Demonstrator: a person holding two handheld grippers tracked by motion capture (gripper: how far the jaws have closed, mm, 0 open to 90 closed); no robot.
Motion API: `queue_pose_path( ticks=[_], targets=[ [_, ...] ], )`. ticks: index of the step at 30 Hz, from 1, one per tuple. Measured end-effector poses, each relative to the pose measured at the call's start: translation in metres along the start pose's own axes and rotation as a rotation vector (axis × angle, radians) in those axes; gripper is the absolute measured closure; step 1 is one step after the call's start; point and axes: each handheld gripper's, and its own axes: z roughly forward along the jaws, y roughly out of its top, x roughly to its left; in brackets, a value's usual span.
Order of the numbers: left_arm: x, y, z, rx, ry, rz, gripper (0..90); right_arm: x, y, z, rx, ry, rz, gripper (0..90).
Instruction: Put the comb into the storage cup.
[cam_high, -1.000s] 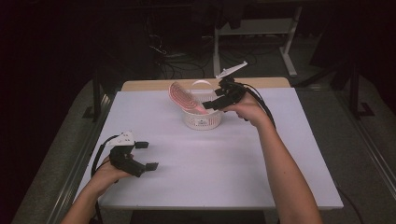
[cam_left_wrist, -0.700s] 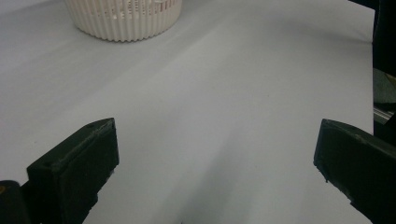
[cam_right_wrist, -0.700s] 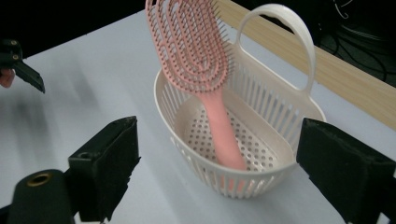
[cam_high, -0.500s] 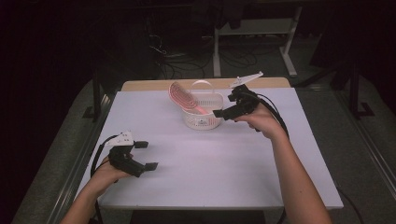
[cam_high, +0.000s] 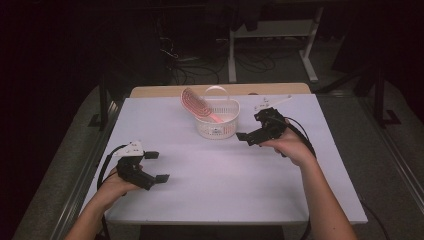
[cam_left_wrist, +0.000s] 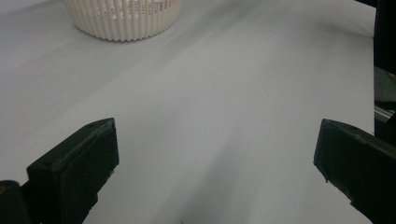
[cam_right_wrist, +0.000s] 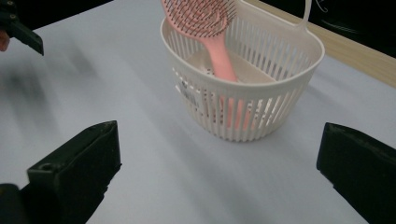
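Finishing the drop-off: brush (cam_high: 195, 102) standing handle-down inside the basket (cam_high: 217, 129), bristled head leaning out over the rim on the side facing the table's (cam_high: 225, 195) left edge. Basket sitting close to the middle of the far edge.

Holding the right gripper (cam_high: 250, 127) just beside the basket, toward the right edge, not touching it. Jaws having just been opening, now standing wide apart, with nothing between them.

Resting the left gripper (cam_high: 157, 166) near the front left corner, well apart from the basket, jaws likewise spread and empty, bare table between them.

Doing this step well, as a judgement:
- Keeping the right jaws spread while drawing away, so as to avoid catching the basket's slats or loop handle.
- Pulling away level or slightly upward, toward the right edge, rather than sweeping across the rim, the basket looking light and probably prone to sliding or tipping.
- Watching the brush head while leaving: it is leaning, so a nudge to the basket risks toppling it out over the rim.
- Leaving the left gripper parked, out of the way.
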Motion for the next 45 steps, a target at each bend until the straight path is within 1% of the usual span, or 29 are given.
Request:
queue_pose_path(
  ticks=[4, 6, 8, 9, 10, 12, 14, 17, 24, 27, 33, 35, 41, 44, 45],
  targets=[
    [0.000, 0.000, 0.000, 0.002, 0.000, -0.002, 0.0, 0.004, -0.015, -0.008, -0.030, -0.007, 0.013, 0.0],
    [0.000, 0.000, 0.001, 0.004, 0.000, 0.000, 0.0, 0.005, -0.022, -0.009, -0.026, 0.002, 0.013, 0.0],
    [-0.001, 0.000, 0.001, 0.005, 0.000, 0.001, 0.0, 0.007, -0.029, -0.011, -0.031, -0.008, 0.010, 0.0],
    [-0.001, 0.000, 0.001, 0.003, 0.000, 0.000, 0.0, 0.007, -0.032, -0.013, -0.031, -0.003, 0.010, 0.0],
    [-0.001, 0.000, 0.000, 0.003, 0.000, 0.001, 0.0, 0.007, -0.035, -0.014, -0.029, -0.004, 0.017, 0.0],
    [-0.001, -0.001, 0.000, 0.004, 0.001, 0.000, 0.0, 0.008, -0.041, -0.015, -0.023, -0.010, 0.013, 0.0],
    [-0.001, -0.001, 0.000, 0.003, 0.002, -0.002, 0.0, 0.008, -0.047, -0.017, -0.021, -0.014, 0.020, 0.0],
    [-0.001, -0.002, 0.000, 0.003, 0.004, -0.004, 0.0, 0.010, -0.056, -0.022, -0.032, -0.020, 0.018, 0.0],
    [-0.001, -0.002, -0.002, 0.003, 0.007, -0.003, 0.0, 0.016, -0.076, -0.030, -0.023, -0.014, 0.027, 0.0],
    [-0.002, -0.002, -0.002, 0.005, 0.009, -0.004, 0.0, 0.018, -0.083, -0.033, -0.026, -0.017, 0.023, 0.0],
    [-0.002, -0.002, -0.003, -0.001, 0.010, -0.004, 0.0, 0.019, -0.095, -0.040, -0.048, -0.020, 0.036, 0.0],
    [-0.002, -0.002, -0.003, 0.000, 0.010, -0.003, 0.0, 0.020, -0.097, -0.041, -0.047, -0.021, 0.039, 0.0],
    [-0.002, -0.003, -0.003, -0.001, 0.011, -0.005, 0.0, 0.017, -0.110, -0.046, -0.064, -0.039, 0.056, 0.0],
    [-0.002, -0.003, -0.003, 0.003, 0.011, -0.004, 0.0, 0.016, -0.116, -0.046, -0.076, -0.043, 0.064, 0.0],
    [-0.002, -0.003, -0.003, 0.004, 0.012, -0.003, 0.0, 0.016, -0.117, -0.046, -0.075, -0.038, 0.062, 0.0]
  ],
)
